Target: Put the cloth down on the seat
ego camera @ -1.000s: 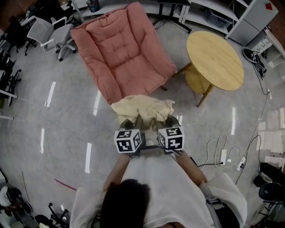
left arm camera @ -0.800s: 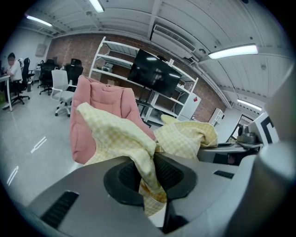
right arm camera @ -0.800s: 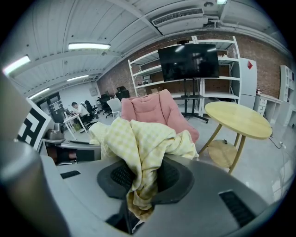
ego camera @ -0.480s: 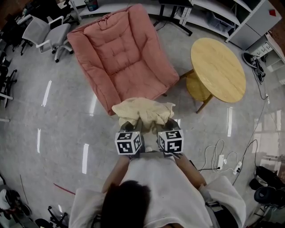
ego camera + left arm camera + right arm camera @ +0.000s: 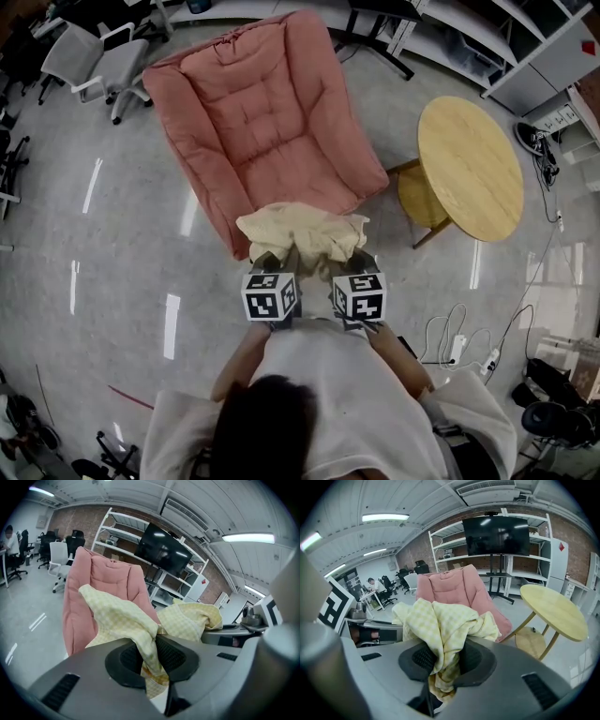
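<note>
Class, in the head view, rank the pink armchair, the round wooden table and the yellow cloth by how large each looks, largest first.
1. pink armchair
2. round wooden table
3. yellow cloth, which looks smallest even though it is nearer the camera than the other two.

1. In the head view, the cloth [image 5: 302, 230] hides the fingers of the left gripper [image 5: 278, 264] and right gripper [image 5: 352, 264], plus the front seat edge of the armchair [image 5: 267, 112].
2. The table [image 5: 469, 164] top hides most of its legs.
3. The bottom edge crops the person [image 5: 328, 394].
</note>
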Demonstrator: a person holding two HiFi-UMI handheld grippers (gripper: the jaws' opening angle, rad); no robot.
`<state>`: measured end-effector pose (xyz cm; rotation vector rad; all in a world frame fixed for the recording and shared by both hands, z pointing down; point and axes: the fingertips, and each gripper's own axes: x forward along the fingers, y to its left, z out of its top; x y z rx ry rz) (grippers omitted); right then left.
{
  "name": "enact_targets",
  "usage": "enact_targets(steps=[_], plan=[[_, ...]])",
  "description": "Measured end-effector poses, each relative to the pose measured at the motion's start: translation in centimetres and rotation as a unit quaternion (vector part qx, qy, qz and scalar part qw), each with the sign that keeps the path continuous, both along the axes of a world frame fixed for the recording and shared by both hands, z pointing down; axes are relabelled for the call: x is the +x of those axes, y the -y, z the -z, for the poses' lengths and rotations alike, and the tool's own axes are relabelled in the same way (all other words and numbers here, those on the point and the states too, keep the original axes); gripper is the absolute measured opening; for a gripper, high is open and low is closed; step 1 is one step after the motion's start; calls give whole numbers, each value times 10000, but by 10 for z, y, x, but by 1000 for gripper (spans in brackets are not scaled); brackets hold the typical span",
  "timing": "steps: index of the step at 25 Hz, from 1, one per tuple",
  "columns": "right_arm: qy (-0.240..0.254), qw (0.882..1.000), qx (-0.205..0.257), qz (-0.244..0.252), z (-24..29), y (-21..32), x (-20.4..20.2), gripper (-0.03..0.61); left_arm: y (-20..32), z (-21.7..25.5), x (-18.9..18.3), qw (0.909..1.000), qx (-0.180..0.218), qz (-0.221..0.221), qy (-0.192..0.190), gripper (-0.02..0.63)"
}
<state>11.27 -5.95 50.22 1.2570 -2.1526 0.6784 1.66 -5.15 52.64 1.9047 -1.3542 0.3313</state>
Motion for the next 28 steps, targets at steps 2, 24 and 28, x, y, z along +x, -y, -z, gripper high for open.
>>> enact_targets(steps=[2, 24, 28], plan=[[-21, 10000, -28, -41, -1, 10, -6, 103, 11, -1, -5, 10000, -26, -39, -17, 80], [-197, 9993, -98, -306, -5, 100, -68, 103, 104, -6, -68, 9993, -85, -338, -123, 80], [-230, 9994, -138, -217, -8, 114, -72, 103, 115, -10, -71, 9994, -147, -283, -117, 80]])
